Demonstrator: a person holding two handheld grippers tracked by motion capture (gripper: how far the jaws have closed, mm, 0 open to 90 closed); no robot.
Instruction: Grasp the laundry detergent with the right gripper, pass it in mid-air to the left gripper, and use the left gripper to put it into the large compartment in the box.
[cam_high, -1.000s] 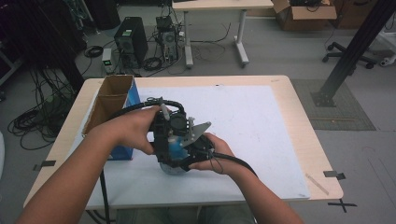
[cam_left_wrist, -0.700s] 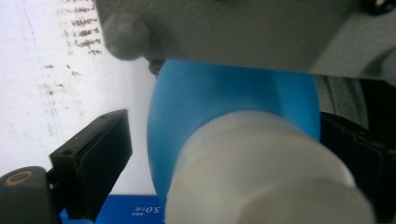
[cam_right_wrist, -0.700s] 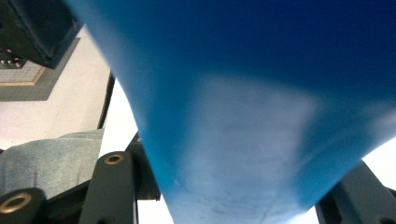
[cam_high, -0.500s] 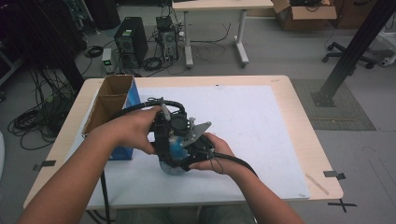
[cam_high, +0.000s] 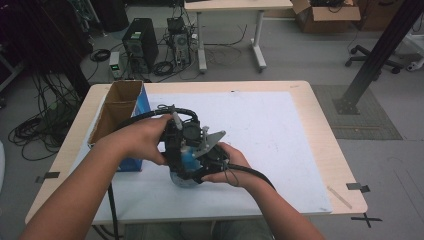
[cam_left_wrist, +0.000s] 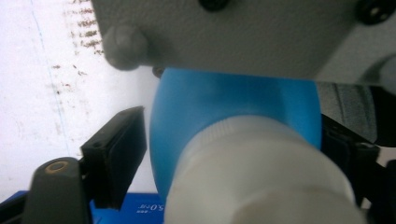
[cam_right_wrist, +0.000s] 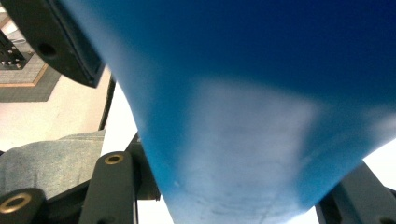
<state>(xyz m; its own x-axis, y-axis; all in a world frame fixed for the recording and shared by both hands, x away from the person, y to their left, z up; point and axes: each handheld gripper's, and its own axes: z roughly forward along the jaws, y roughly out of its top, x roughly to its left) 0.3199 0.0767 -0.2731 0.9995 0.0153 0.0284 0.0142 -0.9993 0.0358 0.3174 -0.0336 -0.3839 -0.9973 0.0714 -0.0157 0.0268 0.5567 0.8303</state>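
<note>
A blue bottle (cam_high: 188, 155) with a white cap (cam_left_wrist: 261, 182) is held just above the white sheet, between both hands. My left gripper (cam_high: 176, 150) straddles the bottle's shoulder (cam_left_wrist: 233, 107). The cap sits back between its jaws, and a thin gap shows beside the left pad (cam_left_wrist: 122, 154). My right gripper (cam_high: 209, 159) comes in from the other side, its grey plate (cam_left_wrist: 224, 32) over the bottle. In the right gripper view the blue body (cam_right_wrist: 261, 116) fills the space between the jaws, which press on it from both sides.
An open cardboard box with a blue side (cam_high: 119, 106) stands at the table's left, close to the left hand. A white sheet (cam_high: 280, 135) covers most of the wooden table (cam_high: 345, 197). On the floor behind are computers, cables and another desk.
</note>
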